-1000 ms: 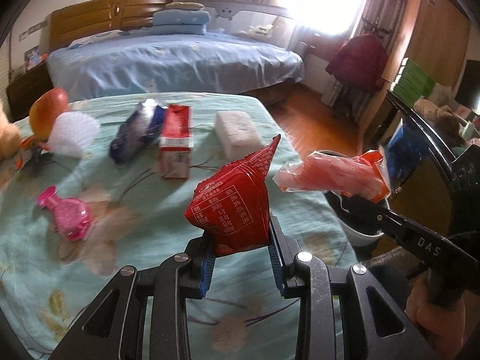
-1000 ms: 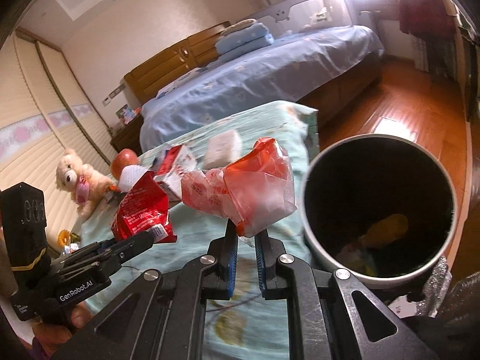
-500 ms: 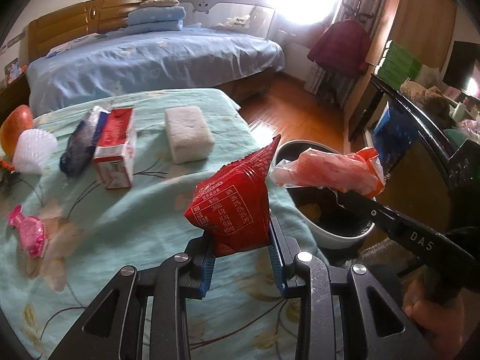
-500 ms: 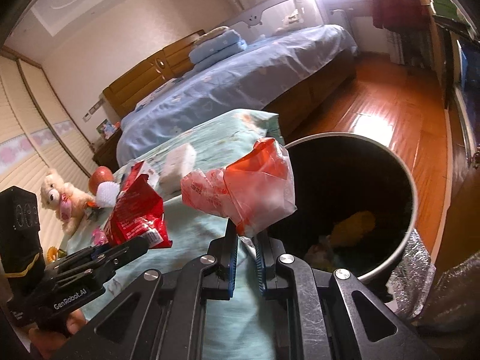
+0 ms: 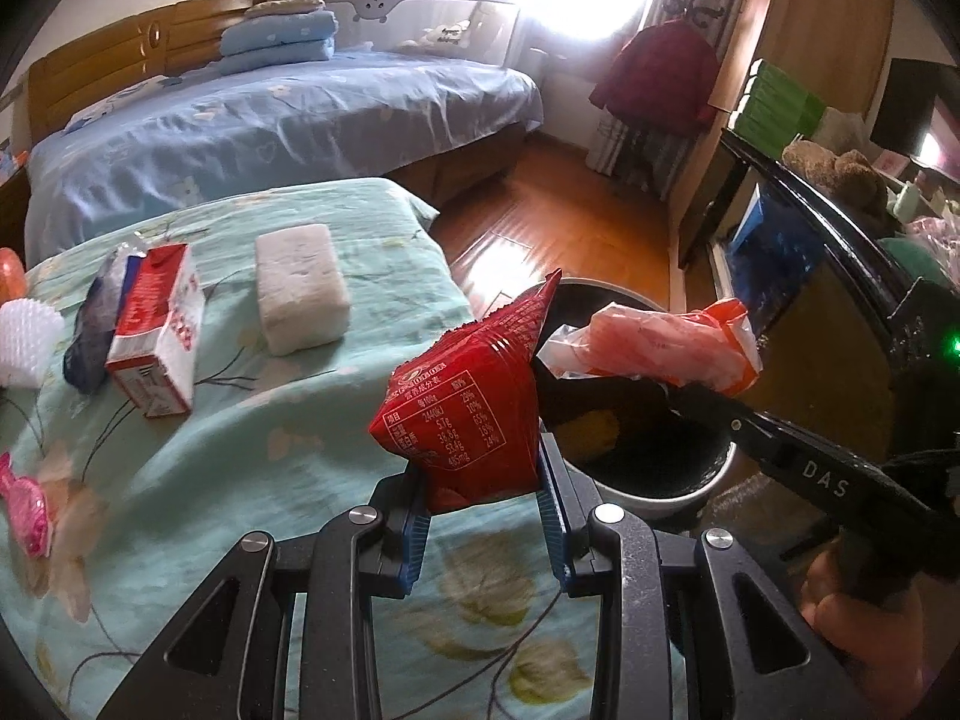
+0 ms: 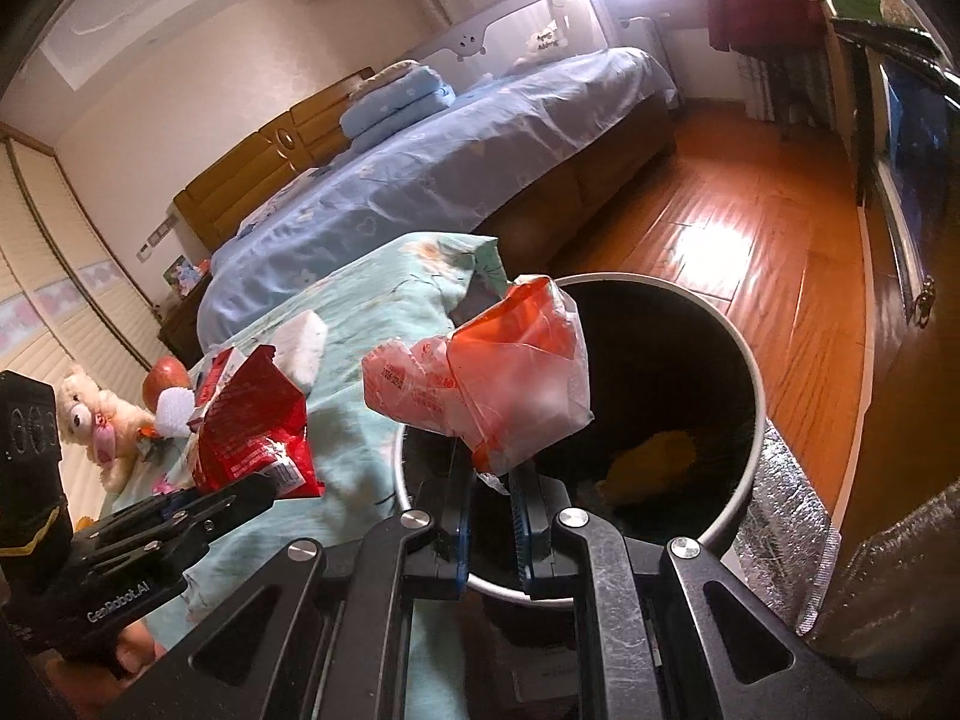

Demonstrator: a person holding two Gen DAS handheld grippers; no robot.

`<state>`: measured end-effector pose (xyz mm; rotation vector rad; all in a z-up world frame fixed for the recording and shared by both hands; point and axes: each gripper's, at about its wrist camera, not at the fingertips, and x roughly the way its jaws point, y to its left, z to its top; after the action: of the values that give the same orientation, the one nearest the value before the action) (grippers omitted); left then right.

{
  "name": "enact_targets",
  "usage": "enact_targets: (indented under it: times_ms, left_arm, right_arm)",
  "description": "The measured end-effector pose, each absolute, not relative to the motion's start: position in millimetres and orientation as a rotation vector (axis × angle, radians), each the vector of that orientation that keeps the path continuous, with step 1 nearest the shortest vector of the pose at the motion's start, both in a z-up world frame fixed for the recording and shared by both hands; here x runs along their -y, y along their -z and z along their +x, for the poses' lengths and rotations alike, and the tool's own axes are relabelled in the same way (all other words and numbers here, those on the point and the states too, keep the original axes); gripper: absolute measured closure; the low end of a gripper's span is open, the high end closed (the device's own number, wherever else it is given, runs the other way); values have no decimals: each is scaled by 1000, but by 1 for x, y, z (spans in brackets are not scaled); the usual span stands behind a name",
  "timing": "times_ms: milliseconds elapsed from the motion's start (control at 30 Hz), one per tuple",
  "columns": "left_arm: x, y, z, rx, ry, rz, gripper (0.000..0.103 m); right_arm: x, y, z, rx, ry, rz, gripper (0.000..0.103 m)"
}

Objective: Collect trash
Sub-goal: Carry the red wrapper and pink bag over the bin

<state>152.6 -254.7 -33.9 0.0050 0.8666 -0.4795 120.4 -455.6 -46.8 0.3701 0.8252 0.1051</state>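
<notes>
My left gripper (image 5: 483,495) is shut on a red snack packet (image 5: 465,408), held above the table's right edge next to the bin. My right gripper (image 6: 489,480) is shut on a crumpled orange and clear plastic wrapper (image 6: 492,384), held over the open black bin (image 6: 678,360). The bin (image 5: 654,468) stands on the floor beside the table and holds some yellow trash (image 6: 651,462). The wrapper (image 5: 654,342) and the right gripper also show in the left wrist view. The red packet (image 6: 252,426) shows in the right wrist view.
On the green flowered tablecloth (image 5: 240,420) lie a red and white carton (image 5: 159,339), a dark blue wrapper (image 5: 90,336), a white sponge block (image 5: 300,288), a white foam net (image 5: 24,342) and a pink item (image 5: 24,507). A bed (image 5: 270,114) stands behind. A teddy bear (image 6: 90,414) sits far left.
Both grippers have moved right with their loads. The bin has come nearer, and the wrapper now hangs over its opening. The table items have slid left in view.
</notes>
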Motion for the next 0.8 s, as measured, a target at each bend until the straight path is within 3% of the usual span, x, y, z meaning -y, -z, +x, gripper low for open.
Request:
enact_targets:
  times_ms: [800]
  left_arm:
    - [308, 42, 179, -891, 529, 53, 72]
  right_arm:
    - [486, 57, 137, -855, -35, 364, 92]
